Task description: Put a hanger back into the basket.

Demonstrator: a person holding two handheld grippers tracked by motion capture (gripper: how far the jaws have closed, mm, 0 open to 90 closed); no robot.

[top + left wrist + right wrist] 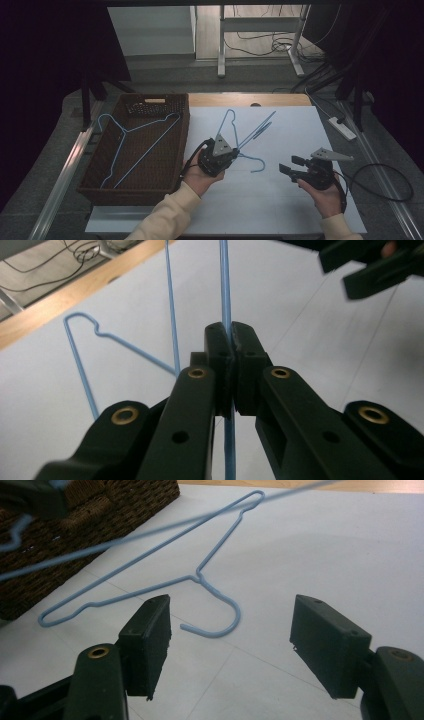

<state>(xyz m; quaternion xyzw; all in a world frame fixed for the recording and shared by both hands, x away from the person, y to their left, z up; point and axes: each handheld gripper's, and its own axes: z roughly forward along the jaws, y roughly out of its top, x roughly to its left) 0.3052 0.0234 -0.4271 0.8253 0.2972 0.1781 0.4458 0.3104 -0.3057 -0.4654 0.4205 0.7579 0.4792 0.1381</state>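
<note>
White tabletop [280,200], thin blue wire hanger [235,131], left gripper [220,150] jaws pinching it, right gripper [292,167] jaws spread.

No writing, label, brand, number or sign can be read on anything in these views.

Dim room: grey floor [165,75], white desk legs [221,45], tangled cables [265,45] behind.

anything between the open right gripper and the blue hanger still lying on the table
Nothing visible. The right gripper has its jaws apart and empty, with bare white table between them and the lying hanger. The second hanger, clamped in the left gripper, crosses above and behind it, not in the approach.
</note>
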